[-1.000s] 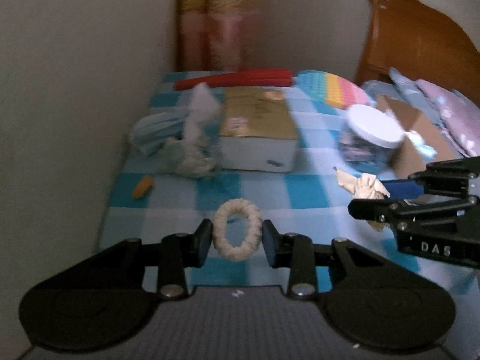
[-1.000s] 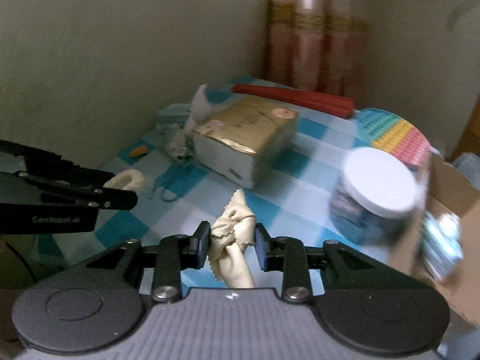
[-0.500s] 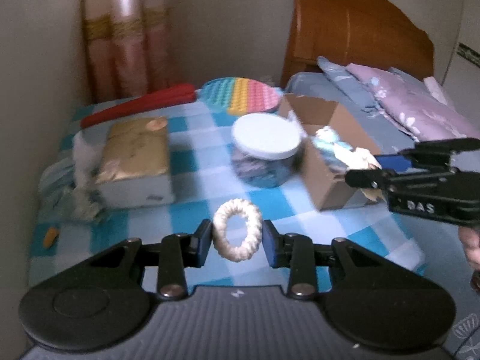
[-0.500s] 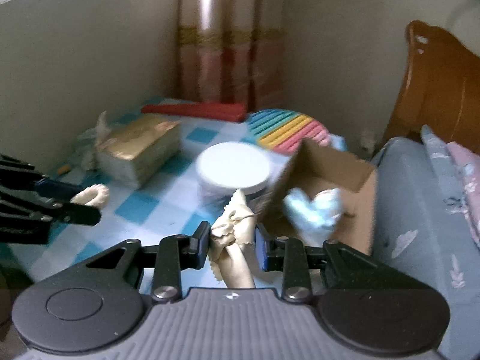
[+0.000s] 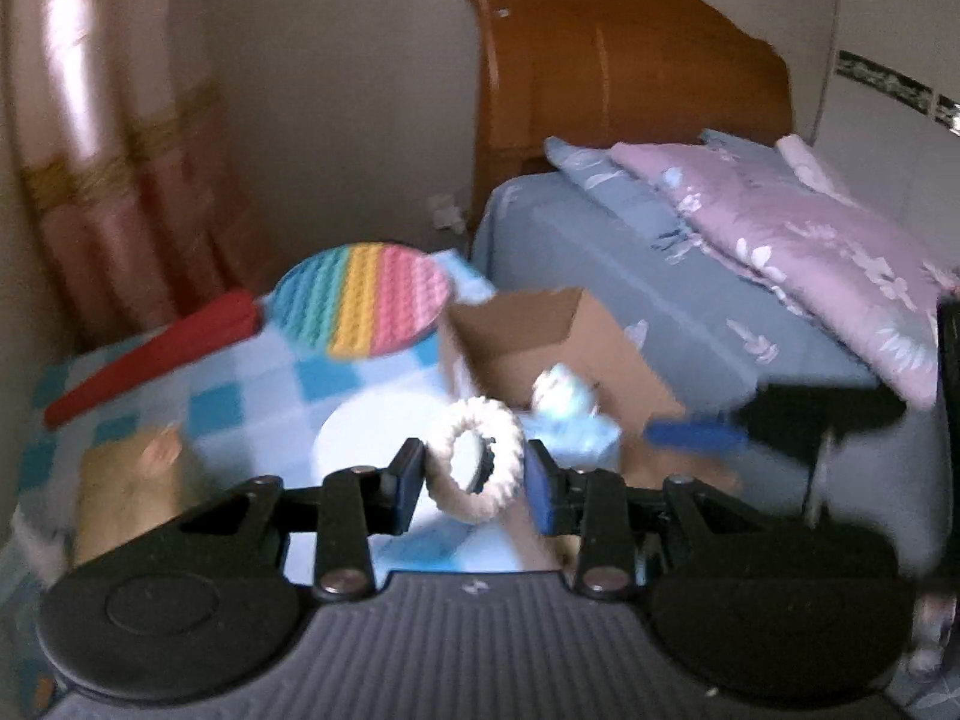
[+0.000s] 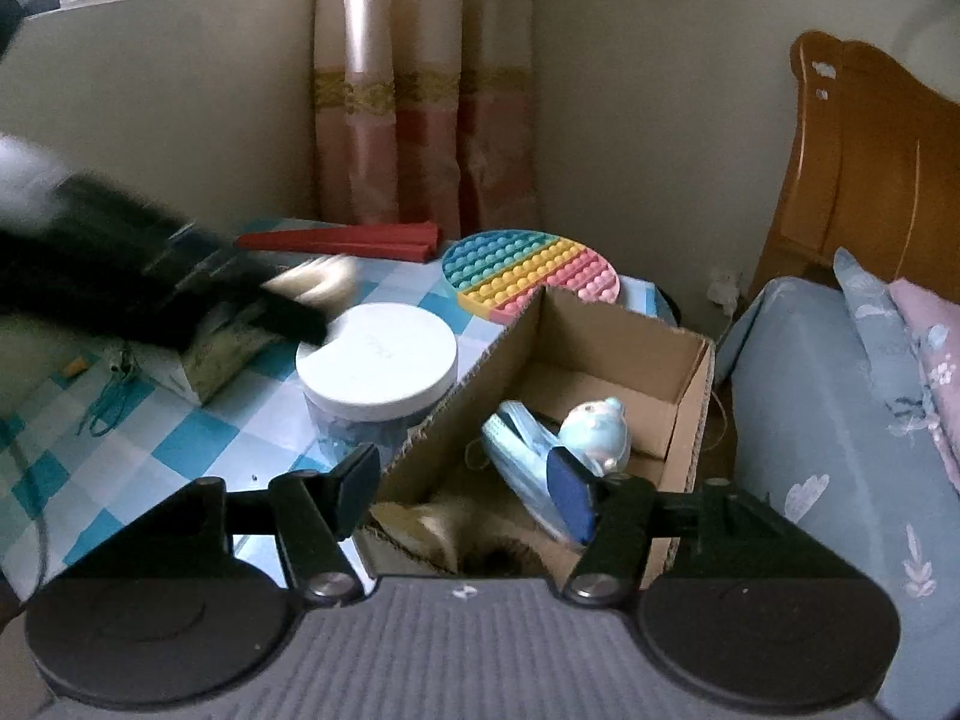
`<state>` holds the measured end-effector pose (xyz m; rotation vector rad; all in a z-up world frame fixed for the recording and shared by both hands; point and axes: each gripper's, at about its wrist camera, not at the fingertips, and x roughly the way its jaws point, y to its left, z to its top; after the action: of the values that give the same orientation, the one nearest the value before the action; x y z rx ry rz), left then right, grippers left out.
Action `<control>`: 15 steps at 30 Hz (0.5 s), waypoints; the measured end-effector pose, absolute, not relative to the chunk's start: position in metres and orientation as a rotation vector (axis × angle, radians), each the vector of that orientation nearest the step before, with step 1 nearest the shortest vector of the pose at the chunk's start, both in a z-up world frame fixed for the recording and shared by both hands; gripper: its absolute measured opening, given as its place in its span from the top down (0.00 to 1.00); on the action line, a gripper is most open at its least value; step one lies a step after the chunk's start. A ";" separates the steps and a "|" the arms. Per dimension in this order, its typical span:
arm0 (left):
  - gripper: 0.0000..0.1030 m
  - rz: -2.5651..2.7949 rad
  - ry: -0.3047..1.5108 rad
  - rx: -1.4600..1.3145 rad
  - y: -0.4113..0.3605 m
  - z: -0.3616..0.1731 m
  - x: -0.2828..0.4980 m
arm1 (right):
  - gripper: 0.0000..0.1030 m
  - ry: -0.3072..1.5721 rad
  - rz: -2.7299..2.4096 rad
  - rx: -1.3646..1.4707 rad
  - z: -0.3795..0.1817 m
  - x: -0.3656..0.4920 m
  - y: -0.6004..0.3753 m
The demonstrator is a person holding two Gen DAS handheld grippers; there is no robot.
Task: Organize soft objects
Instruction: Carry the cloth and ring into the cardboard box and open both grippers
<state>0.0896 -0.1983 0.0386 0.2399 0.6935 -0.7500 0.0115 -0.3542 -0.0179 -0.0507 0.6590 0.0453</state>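
- Checked blue-and-white cloth [image 6: 180, 444] is seen spread over the table, which stands just beside a bed [image 6: 840, 420] with a wooden headboard [image 6: 870, 180].
- Corrugated cardboard forms the open box [image 6: 696, 384] at the table's edge nearest the bed; a blue face mask [image 6: 516, 450], a pale blue plush toy [image 6: 600, 426] and a cream cloth [image 6: 432, 525] are seen lying inside it.
- A rainbow-coloured bubble mat [image 6: 528, 273] is seen behind the box, with a red folded fan [image 6: 342, 238] beside it.
- A jar with a white lid [image 6: 377, 353] is placed against the box's left wall; a gold-topped tissue pack [image 6: 222, 348] lies further left.
- The right gripper [image 6: 465, 489] is held above the box's near end — its jaws are spread wide, with nothing between them.
- The left gripper [image 5: 474, 471] is closed on a cream braided hair ring [image 5: 474, 465], which is pinched upright between both pads — in the air, in front of the jar and box; this view is blurred.
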 end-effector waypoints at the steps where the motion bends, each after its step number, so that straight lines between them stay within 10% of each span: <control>1: 0.66 -0.763 0.692 0.242 -0.208 0.040 0.094 | 0.35 0.661 0.047 -0.042 -0.019 0.011 -0.356; 12: 0.62 -0.825 0.754 0.296 -0.304 0.021 0.154 | 0.28 0.666 0.017 0.008 -0.023 -0.005 -0.368; 15: 0.32 -0.796 0.771 0.301 -0.317 0.010 0.167 | 0.25 0.661 0.014 0.016 -0.022 -0.009 -0.370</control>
<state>0.1667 -0.3166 0.0098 0.3008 0.7707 -0.7958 -0.0090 -0.3699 -0.0219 0.0160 0.6612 0.0139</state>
